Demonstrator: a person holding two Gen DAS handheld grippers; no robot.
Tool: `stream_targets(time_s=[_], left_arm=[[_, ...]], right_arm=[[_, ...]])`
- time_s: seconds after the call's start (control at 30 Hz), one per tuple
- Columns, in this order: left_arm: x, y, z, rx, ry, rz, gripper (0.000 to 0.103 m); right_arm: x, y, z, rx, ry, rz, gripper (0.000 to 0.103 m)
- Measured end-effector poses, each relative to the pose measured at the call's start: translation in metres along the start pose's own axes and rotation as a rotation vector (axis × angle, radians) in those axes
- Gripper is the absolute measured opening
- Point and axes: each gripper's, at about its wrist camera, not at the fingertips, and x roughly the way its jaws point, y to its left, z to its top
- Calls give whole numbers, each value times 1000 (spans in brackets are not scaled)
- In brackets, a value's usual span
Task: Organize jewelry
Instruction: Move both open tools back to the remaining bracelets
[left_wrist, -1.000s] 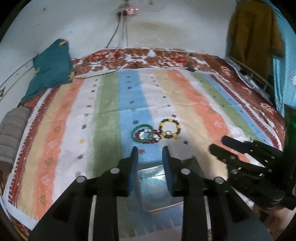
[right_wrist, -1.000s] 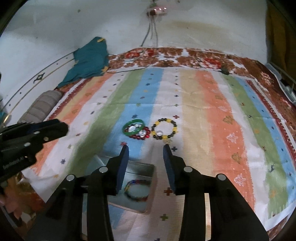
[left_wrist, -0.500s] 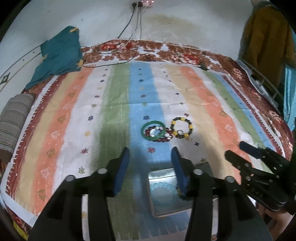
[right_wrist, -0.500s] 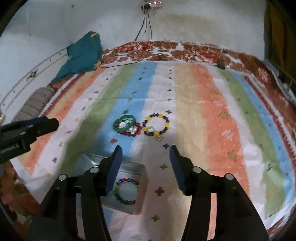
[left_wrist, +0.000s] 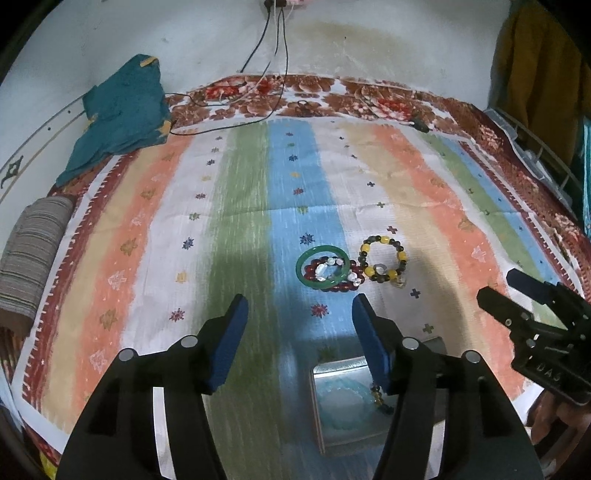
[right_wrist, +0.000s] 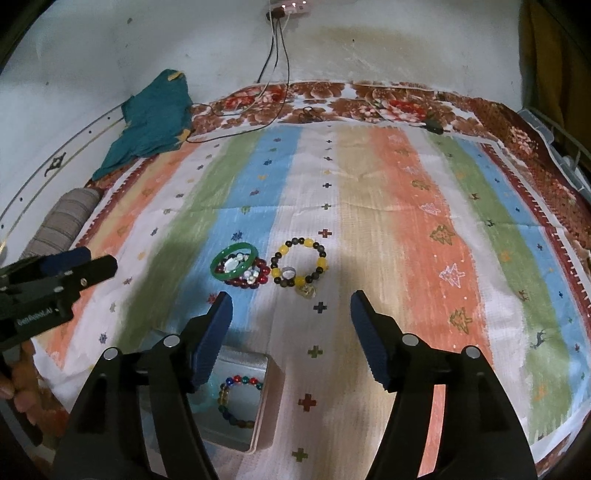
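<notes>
Bracelets (right_wrist: 240, 398) lie in the near tin (right_wrist: 264, 402), probably two; both tongs, left (left_wrist: 299, 317) and right (right_wrist: 290, 315), have spread wide, empty, so next is the far pile (right_wrist: 240, 269).

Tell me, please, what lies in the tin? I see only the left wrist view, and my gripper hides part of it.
Observer: A multicoloured bracelet lies in the tin.
Operator: Does the right gripper hold something?
Observer: No. The right gripper is open, with nothing in it.
Operator: What lies ahead of it?
Observer: The yellow bracelet, just beyond its tips, left of centre.
</notes>
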Motion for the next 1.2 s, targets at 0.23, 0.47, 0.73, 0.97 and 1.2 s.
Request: stream_targets(time_s=[0.23,0.47,0.73,0.97,1.2], left_arm=[[15,7,9,-8,20,11,59],[33,6,18,-2,44,20,63],[53,5,24,0,73,32,63],[65,10,32,-34,80,34,65],[82,7,37,-18,106,44,66]], right_arm=[[16,-11,9,21,20,-23,68],[24,-17,15,34,30,-11,72],[38,-22,20,42,54,-16,72],[47,-25,24,43,62,-26,75],[57,-24,31,29,67,-30,77]])
